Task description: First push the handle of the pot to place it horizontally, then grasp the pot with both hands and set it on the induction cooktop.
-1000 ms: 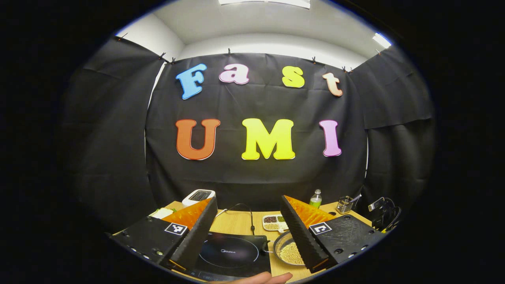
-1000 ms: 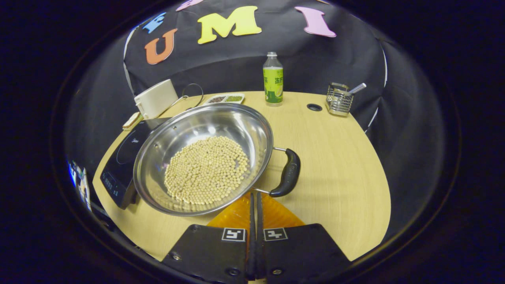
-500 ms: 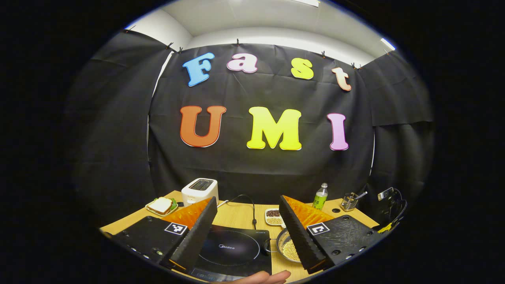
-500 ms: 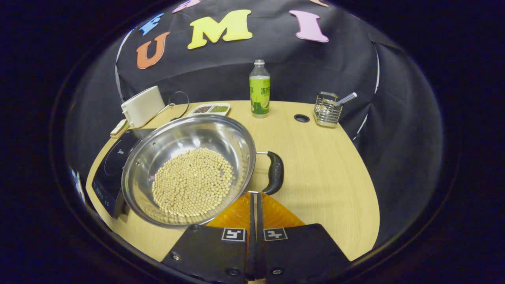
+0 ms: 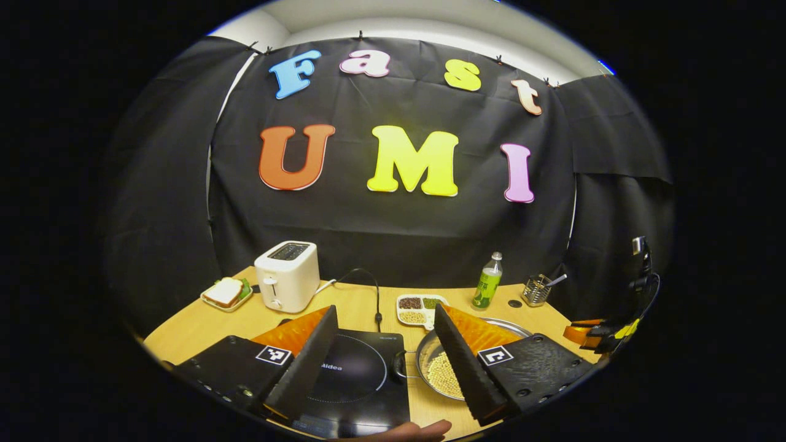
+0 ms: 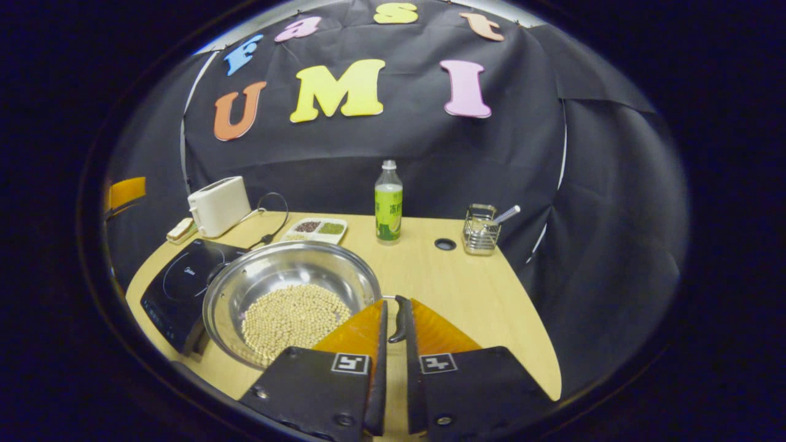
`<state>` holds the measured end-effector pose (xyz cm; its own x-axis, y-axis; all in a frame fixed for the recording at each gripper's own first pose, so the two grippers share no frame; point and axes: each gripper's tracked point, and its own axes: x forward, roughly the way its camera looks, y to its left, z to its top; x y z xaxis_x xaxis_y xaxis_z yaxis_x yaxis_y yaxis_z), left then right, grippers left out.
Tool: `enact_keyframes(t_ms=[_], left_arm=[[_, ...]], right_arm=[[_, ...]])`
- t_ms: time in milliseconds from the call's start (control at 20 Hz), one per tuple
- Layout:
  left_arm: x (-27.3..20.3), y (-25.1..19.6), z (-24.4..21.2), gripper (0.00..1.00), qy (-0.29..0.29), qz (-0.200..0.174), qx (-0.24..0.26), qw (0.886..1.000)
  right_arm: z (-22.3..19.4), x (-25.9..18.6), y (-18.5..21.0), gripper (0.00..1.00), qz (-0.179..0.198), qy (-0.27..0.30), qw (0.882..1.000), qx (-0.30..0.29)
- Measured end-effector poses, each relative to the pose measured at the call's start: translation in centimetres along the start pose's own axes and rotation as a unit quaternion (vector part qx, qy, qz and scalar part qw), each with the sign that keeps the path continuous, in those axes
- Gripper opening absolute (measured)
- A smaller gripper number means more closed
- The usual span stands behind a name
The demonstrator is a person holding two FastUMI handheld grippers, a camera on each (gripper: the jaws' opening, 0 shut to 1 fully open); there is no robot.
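I had the right gripper (image 6: 393, 334) barely parted around the pot's black handle (image 6: 399, 318), not clearly pinching it; the left gripper (image 5: 384, 356) gaped wide. The steel pot (image 6: 288, 294) of soybeans (image 6: 295, 316) sat just beside the induction cooktop (image 6: 178, 288) — a lopsided lift could spill them.

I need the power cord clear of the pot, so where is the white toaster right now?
In the left gripper view, the white toaster stands at the wooden table's far left, between the sandwich plate and black induction cooktop.
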<state>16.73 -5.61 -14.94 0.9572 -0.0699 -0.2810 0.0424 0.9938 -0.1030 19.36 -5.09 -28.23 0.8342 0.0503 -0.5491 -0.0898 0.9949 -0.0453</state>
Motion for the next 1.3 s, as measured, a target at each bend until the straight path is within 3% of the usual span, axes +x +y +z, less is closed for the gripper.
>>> enact_keyframes(t_ms=[50,200,350,500,550,600,700,850,1000,1150,1250,1300], left_arm=[[0.5,-0.3,-0.7,0.94,0.011,-0.004,0.002,1.000],[2.1,-1.6,-3.3,0.95,0.048,-0.020,0.004,0.999],[3.8,-3.2,-7.4,0.95,0.110,-0.043,0.003,0.993],[5.5,-2.5,-10.4,0.95,0.156,-0.026,0.025,0.987],[6.1,-2.5,-11.3,1.00,0.172,-0.021,0.026,0.985],[6.5,-2.4,-12.4,0.95,0.186,-0.017,0.025,0.982],[7.6,-2.1,-13.5,0.95,0.205,-0.010,0.023,0.978],[8.6,-2.5,-14.9,0.94,0.221,-0.020,0.016,0.975],[9.3,-2.0,-15.4,0.86,0.223,-0.014,0.020,0.975],[9.2,-2.4,-16.9,0.69,0.252,-0.019,0.005,0.967],[9.2,-2.0,-16.8,0.66,0.255,-0.010,0.012,0.967],[9.2,-2.0,-16.9,0.51,0.259,-0.006,0.009,0.966]], right_arm=[[0.2,0.2,-0.3,0.26,-0.007,-0.005,1.000,-0.006],[0.4,0.9,-0.9,1.00,-0.032,-0.004,0.999,-0.013],[-0.4,2.2,-0.1,1.00,-0.015,0.018,1.000,0.004],[-0.8,3.5,-0.2,1.00,-0.013,0.025,1.000,0.006],[-0.9,3.8,-0.1,1.00,-0.013,0.027,1.000,0.010],[-1.1,4.2,0.2,1.00,-0.008,0.027,0.999,0.015],[-1.2,5.0,0.7,1.00,0.004,0.021,0.999,0.036],[-2.0,6.4,0.0,1.00,-0.010,0.024,0.999,0.043],[-3.1,7.5,0.3,1.00,-0.006,0.036,0.998,0.055],[-3.8,8.2,0.6,0.97,0.004,0.051,0.997,0.052],[-3.8,8.3,0.4,0.93,0.003,0.050,0.998,0.046],[-3.8,8.5,0.3,0.88,0.001,0.051,0.998,0.045]])
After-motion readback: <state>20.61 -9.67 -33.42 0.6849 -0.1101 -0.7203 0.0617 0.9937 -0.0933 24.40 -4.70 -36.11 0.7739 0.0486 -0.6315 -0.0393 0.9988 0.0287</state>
